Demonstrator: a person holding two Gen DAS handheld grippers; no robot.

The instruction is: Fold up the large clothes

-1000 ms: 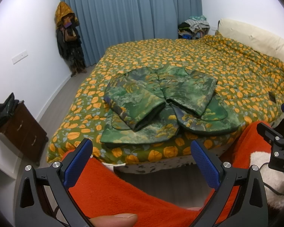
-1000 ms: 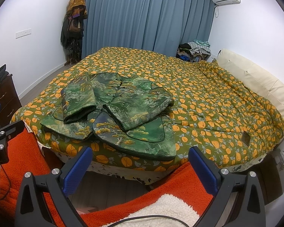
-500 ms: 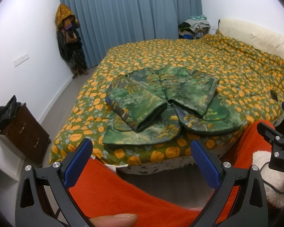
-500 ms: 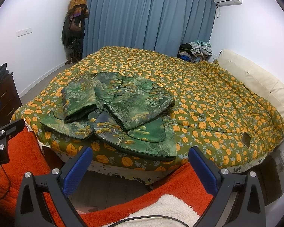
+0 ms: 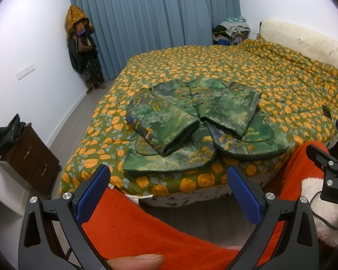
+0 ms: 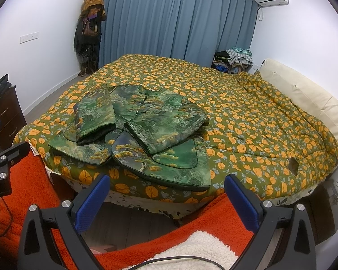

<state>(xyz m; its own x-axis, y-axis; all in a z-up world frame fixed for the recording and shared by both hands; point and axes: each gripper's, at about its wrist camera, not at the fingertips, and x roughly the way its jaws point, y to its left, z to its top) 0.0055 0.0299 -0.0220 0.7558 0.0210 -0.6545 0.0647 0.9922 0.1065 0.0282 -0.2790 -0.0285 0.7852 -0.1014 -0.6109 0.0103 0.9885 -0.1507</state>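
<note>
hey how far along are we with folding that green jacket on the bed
Partly done. The green jacket lies flat near the foot of the bed with both sleeves already folded in across its front. Nothing is in hand: the left tongs and right tongs are both open, held off the bed and touching no cloth. Left to do: the body itself, whose hem is spread out unfolded at the bed's edge.

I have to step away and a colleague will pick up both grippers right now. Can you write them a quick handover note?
Left gripper: open, empty, held short of the bed.
Right gripper: open, empty, also short of the bed.
Green jacket: lies flat near the foot edge of the bed, front up.
Done: both sleeves are folded in across the chest.
Left: fold the body up from the hem, then tidy it into a compact stack.
</note>
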